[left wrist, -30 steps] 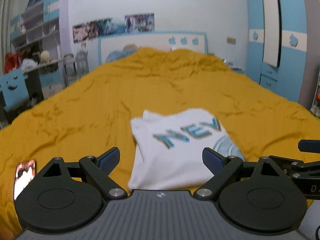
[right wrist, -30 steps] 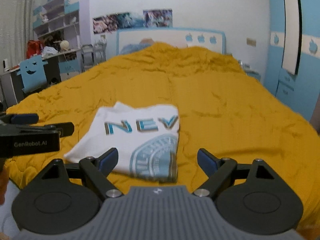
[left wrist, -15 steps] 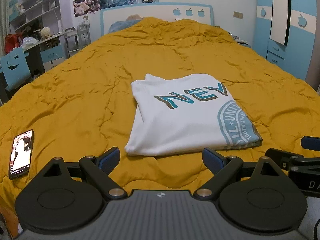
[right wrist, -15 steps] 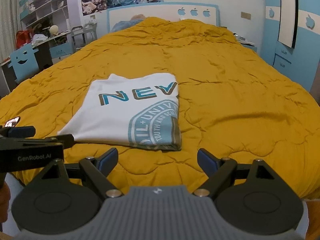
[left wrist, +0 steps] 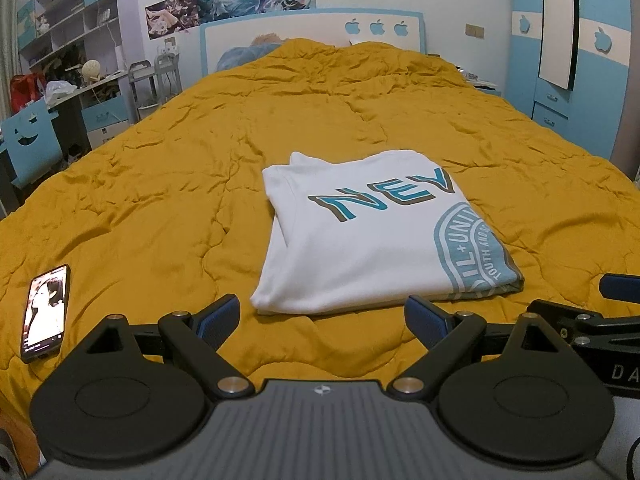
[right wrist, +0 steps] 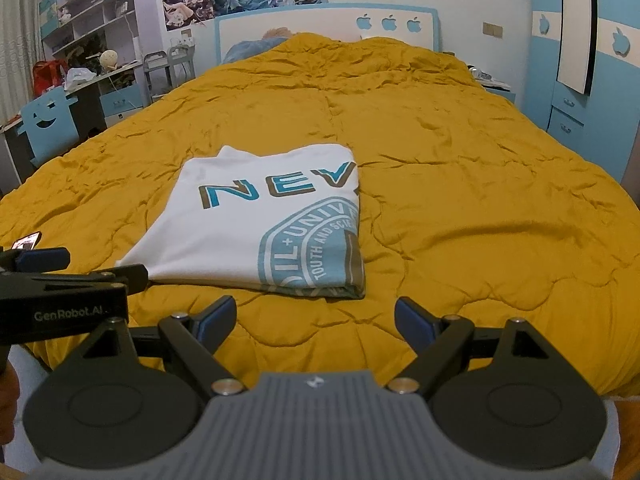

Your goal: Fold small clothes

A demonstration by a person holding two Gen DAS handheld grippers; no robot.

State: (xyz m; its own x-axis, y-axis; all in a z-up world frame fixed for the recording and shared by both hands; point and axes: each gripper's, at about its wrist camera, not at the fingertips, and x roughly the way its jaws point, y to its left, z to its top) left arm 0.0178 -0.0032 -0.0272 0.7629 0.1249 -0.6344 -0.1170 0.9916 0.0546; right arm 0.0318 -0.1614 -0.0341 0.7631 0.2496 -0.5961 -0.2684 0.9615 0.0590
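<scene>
A white T-shirt (left wrist: 368, 236) with teal "NEV" lettering and a round badge print lies folded into a flat rectangle on the mustard quilt (left wrist: 160, 184). The same T-shirt (right wrist: 264, 224) sits left of centre in the right wrist view. My left gripper (left wrist: 322, 316) hovers open just short of the shirt's near edge, nothing between its fingers. My right gripper (right wrist: 316, 316) is open too, near the shirt's folded right corner, holding nothing. Each gripper shows at the edge of the other's view.
A phone (left wrist: 46, 312) with a lit screen lies on the quilt at the near left. Beyond the bed's left side stand a desk, shelves and a blue chair (left wrist: 30, 144). A blue wardrobe (left wrist: 580, 60) flanks the right. The headboard (left wrist: 316, 36) is far back.
Both grippers have risen and pulled back from low over the quilt, so the folded shirt now shows in full. The shirt itself has not moved. Both stay open.
</scene>
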